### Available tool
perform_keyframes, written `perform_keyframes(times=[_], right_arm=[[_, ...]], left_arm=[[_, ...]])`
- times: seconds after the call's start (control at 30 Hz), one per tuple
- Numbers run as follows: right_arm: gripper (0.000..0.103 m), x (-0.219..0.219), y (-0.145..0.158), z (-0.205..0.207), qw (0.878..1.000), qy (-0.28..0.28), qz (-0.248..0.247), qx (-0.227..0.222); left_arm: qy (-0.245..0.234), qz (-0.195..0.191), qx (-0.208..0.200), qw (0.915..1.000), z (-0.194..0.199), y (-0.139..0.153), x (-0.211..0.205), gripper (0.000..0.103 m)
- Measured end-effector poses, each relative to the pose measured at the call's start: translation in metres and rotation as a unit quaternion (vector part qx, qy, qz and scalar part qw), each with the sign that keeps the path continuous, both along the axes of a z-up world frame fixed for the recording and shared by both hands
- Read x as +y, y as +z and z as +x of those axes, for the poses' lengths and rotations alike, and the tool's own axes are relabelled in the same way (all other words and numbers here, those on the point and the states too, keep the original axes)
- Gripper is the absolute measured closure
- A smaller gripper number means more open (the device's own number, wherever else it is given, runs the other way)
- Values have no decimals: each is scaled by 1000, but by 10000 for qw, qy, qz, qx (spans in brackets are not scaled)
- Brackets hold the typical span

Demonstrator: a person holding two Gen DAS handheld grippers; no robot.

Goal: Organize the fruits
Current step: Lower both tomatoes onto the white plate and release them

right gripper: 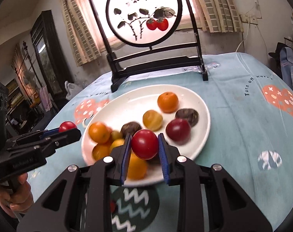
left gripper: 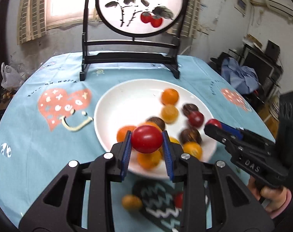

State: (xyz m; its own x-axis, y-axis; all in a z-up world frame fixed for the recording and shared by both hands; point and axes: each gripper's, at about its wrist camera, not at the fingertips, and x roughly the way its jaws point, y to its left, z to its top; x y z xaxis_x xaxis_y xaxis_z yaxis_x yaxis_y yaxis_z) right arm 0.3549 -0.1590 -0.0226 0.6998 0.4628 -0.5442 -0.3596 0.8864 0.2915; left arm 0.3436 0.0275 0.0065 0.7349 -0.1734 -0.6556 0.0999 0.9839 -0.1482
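Between my left gripper's [left gripper: 147, 142] blue pads sits a red tomato [left gripper: 147, 139], pinched at its widest girth and held above the near rim of the white plate [left gripper: 111, 104]; my right gripper [right gripper: 144, 144] is pressed onto a second red tomato [right gripper: 144, 144] the same way, over the plate's near edge; both tools are clamped on fruit, neither spread. I judge these tomatoes light, smooth and a bit slippery, with thin skin that will split or bruise under a hard squeeze; the hold belongs across the middle, pads flat on opposite sides, as it is now; a grip nearer an end would likely let the fruit squirt out. On the plate lie orange fruit [right gripper: 168, 102], yellow ones [right gripper: 152, 120], dark brown ones [right gripper: 187, 117] and a deep red one [right gripper: 178, 130]. From the left wrist I see two loose fruits on the cloth [left gripper: 40, 139] below the plate, one yellowish [left gripper: 131, 202], one red [left gripper: 178, 200], beside a dark patch; the right wrist view hides most of that. Each view shows the other gripper from the side, its tomato just peeping past the tips; the right wrist alone shows the plate's far-right fruits sharply.
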Motion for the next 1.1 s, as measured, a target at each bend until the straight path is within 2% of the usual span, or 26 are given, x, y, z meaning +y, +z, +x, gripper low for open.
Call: perform_keyframes(times=[0.13,0.27,0.3,0.33,0.37,0.4,0.47,0.57,0.67,0.77,0.9,1.0,1.1], right_arm=[[74,1,-5,20,9999,-28,91,121],[72,2,-6,28,9998,-13,150,155],[65,1,-6,28,9997,-11,177,169],[47,0,-3,26,9996,-55,200,181],[40,-2,0,22,9996,-155,228,108],[39,-4,3,19,9995,-199,252,26],[39,-2,15,7,9996,-82,226,-121],[39,6,25,-20,9993,238,82,-276],[39,17,23,-47,9986,428,-108,-276],[39,29,10,-62,9969,725,-309,-8],[39,43,-16,-66,9924,932,-642,479],[39,51,-28,-64,9879,1069,-815,778],[39,57,-30,-67,9861,1141,-986,704]], left_arm=[[255,172,81,9995,35,-7,6,72],[353,86,228,9991,57,-15,12,71],[387,79,217,9990,59,-16,12,67],[425,90,189,9989,59,-15,13,43],[517,139,119,9985,55,-12,14,22],[628,172,19,9979,51,-8,15,17],[706,187,-131,9972,39,4,17,16],[803,231,-114,9964,22,17,21,3],[891,289,-157,9955,-2,19,26,2],[1029,342,-38,9941,-25,4,35,2],[1364,574,139,9889,-49,-19,48,2],[1480,703,240,9862,-57,-26,53,2],[1539,643,212,9858,-60,-23,57,2]])
